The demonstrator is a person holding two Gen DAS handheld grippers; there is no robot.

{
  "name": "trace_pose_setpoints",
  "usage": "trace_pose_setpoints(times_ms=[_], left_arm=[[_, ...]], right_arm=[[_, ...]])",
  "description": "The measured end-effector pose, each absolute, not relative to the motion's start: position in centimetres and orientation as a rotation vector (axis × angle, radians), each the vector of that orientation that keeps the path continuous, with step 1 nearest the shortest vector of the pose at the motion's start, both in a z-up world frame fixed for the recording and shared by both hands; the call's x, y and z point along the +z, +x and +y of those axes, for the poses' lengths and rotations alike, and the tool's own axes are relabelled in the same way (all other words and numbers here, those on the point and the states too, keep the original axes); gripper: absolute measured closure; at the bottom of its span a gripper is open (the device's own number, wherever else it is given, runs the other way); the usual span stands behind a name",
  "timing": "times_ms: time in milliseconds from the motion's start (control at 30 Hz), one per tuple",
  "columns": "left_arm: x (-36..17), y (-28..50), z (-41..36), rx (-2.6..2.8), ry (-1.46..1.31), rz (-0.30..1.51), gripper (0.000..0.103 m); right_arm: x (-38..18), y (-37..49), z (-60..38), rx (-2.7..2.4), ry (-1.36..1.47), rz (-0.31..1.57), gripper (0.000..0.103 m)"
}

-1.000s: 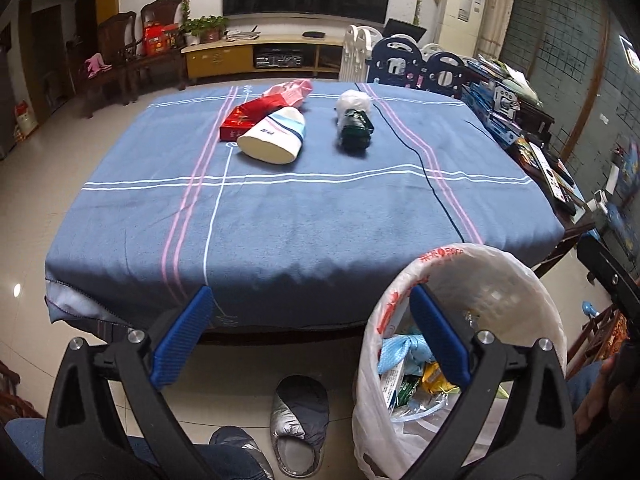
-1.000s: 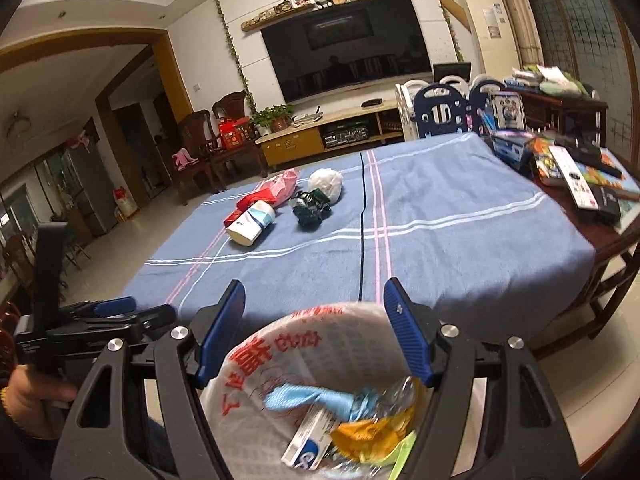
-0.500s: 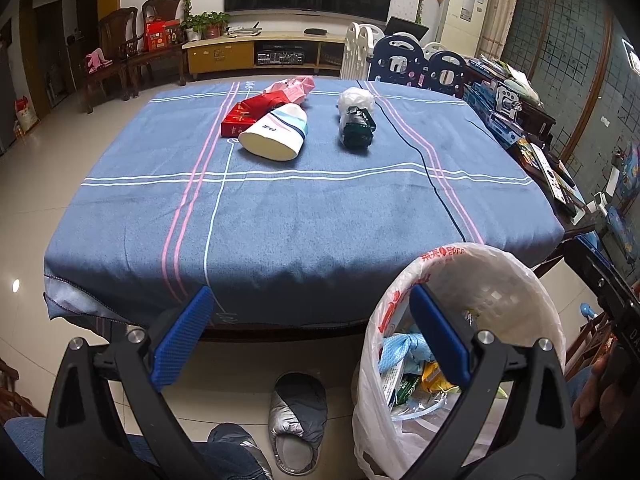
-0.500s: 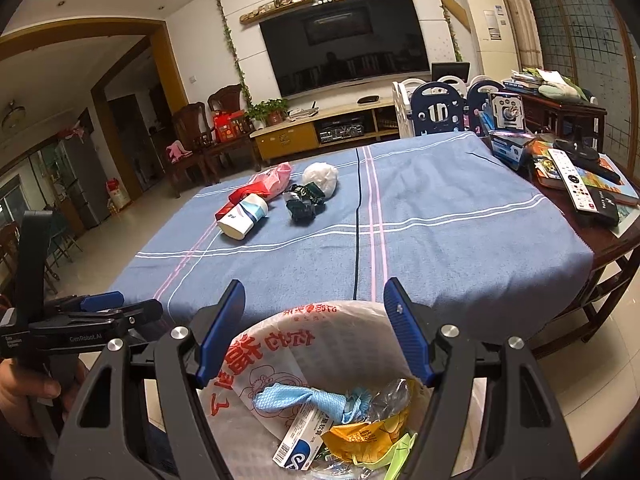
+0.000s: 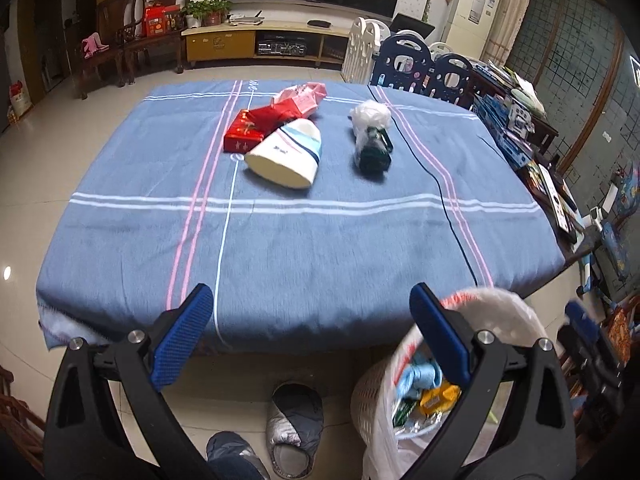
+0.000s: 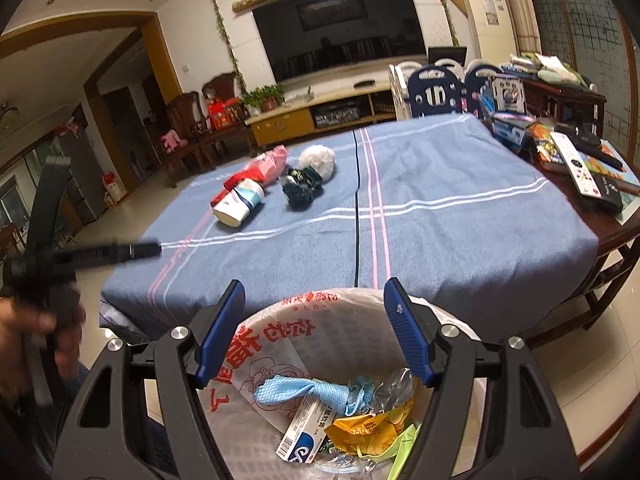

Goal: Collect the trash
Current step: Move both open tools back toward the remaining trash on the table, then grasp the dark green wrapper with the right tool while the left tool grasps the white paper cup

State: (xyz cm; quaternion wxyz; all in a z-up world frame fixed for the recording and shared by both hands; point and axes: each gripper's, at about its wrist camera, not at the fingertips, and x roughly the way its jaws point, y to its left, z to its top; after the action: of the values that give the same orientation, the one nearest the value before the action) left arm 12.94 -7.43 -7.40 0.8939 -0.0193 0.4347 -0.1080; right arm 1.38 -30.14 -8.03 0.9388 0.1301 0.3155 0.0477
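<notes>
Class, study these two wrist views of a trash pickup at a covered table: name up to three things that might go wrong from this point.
1. The paper cup lies on its side against the red packet; closing the left tongs on it may roll it or nudge the packet.
2. The tablecloth hangs loose over the edge and may snag and drag.
3. The lined bin looks fairly full, so dropped trash may spill out.

open tongs [image 6: 316, 330], lined trash basket [image 6: 280, 344] below
</notes>
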Motion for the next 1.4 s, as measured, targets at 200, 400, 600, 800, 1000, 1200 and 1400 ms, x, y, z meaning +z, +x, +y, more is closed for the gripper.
trace_pose_setpoints(times_ms=[200, 400, 600, 800, 1000, 1200, 1400], left_arm=[[-8.3, 20.1, -7.6, -0.238, -0.043, 0.945, 0.005], [-10.5, 25.6, -7.8, -0.217, 0.035, 0.946, 0.005], [-12.7, 29.7, -7.8, -0.252, 0.025, 0.974, 0.005], [-14.6, 32.2, -7.7, -0.257, 0.016, 1.0, 0.005], [-15.5, 33.3, -7.8, -0.254, 0.022, 1.005, 0.006], [-16.3, 32.9, -9.2, -0.342, 0.035, 1.049, 0.047], [-16.5, 31.3, -10.8, -0.393, 0.124, 1.013, 0.058]], right_arm=[[-8.0, 8.3, -27.9, 0.056, 0.186, 0.724, 0.032], [-8.7, 18.5, -25.2, 0.049, 0.151, 0.789, 0.032], [-10.3, 28.2, -23.3, 0.011, 0.113, 0.851, 0.032], [-13.0, 34.1, -22.4, -0.031, 0.119, 0.934, 0.032], [-15.0, 34.4, -23.0, -0.039, 0.166, 0.966, 0.048], [-14.3, 31.4, -24.2, 0.006, 0.19, 0.957, 0.059], [-12.6, 28.2, -25.3, 0.024, 0.219, 0.919, 0.059]])
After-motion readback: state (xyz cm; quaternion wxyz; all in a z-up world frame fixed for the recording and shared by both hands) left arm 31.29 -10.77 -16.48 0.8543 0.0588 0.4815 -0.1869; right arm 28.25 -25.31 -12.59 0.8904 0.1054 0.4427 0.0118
